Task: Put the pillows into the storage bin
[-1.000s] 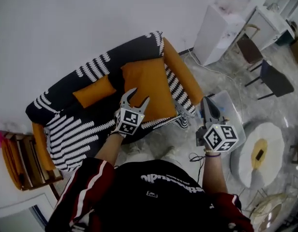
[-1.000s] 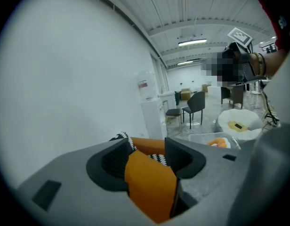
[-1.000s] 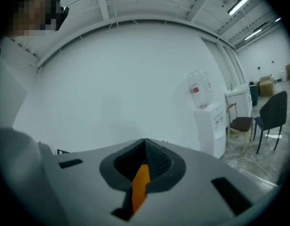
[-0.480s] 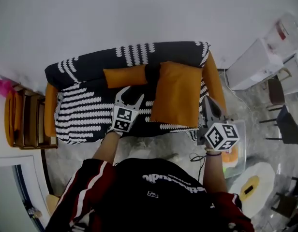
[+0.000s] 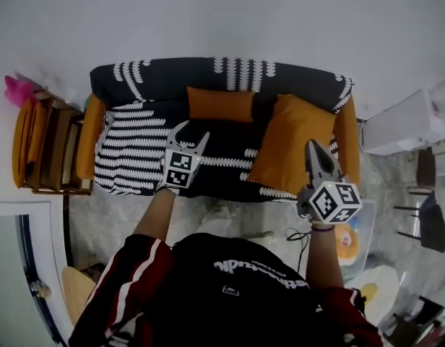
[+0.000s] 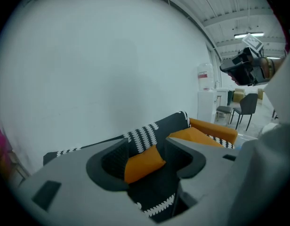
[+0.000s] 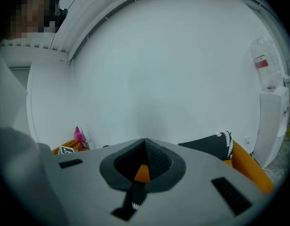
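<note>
The left gripper (image 5: 190, 131) has its jaws spread wide with nothing pinched in them. The right gripper (image 5: 311, 147) has its jaws pressed together, also on nothing. Both hang in front of a black fabric sofa with white leaf-like stripes and orange arms (image 5: 136, 132).

The 2 pillows lie on that sofa. The small rectangular orange fabric pillow (image 5: 221, 104) leans against the backrest, ahead of the left jaws and a little to their right. In the left gripper view it (image 6: 144, 163) shows in the gap between the spread jaws, well apart from them. The larger square orange fabric pillow (image 5: 291, 143) lies tilted at the sofa's right end, between the 2 grippers and just to the left of the right jaws. In the left gripper view it (image 6: 194, 134) sits beyond the right-hand jaw. The right gripper view shows only a sliver of orange below its closed tips, and I cannot tell which pillow that is.

Both pillows are plain, bright orange, plump and unpatterned.

A clear plastic storage bin (image 5: 363, 230) stands on the floor behind the right jaws, beside that gripper's marker cube, with something orange inside.
</note>
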Demonstrator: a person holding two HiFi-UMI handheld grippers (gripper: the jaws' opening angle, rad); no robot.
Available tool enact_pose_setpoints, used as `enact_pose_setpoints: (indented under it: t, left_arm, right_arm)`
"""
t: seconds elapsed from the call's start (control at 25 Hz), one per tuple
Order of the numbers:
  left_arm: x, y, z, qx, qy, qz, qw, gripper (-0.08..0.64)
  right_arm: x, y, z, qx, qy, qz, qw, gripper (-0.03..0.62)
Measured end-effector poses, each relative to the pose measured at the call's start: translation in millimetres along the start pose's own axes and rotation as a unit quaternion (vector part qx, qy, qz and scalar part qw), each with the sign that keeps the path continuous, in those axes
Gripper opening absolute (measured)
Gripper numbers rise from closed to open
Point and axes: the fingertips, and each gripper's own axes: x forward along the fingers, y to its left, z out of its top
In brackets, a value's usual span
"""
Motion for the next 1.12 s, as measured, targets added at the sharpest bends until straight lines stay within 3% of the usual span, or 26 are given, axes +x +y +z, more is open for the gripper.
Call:
enact_pose_setpoints:
  t: [0.2,0.64,0.92,1.12]
  left_arm:
    - [16.3,51.3,-26.5,-0.008,0.017,0.008,0.9998,0.230]
    - [101.4,118.1,-83.8,-0.029,0.055,-0.023,0.9978,0.230]
    - [166.8,144.4,-117.7,-0.067,0.068,-0.032,0.9949,0.230]
    - [220.3,163.8,-151.3,-0.121,0.077,-0.030,0.9892,0.230]
  right_arm:
    - [42.3,25.1,-21.1,0.003,0.020,0.010,1.000,0.003]
    - [132.6,34.9,-60.6,0.001,0.052,0.008,0.999,0.003]
    - [163.0,16.8,-82.9,0.008,0.069,-0.007,0.998,0.003]
    - [180.0,-1.0,-109.8,0.013,0.090,-0.023,0.996,0.003]
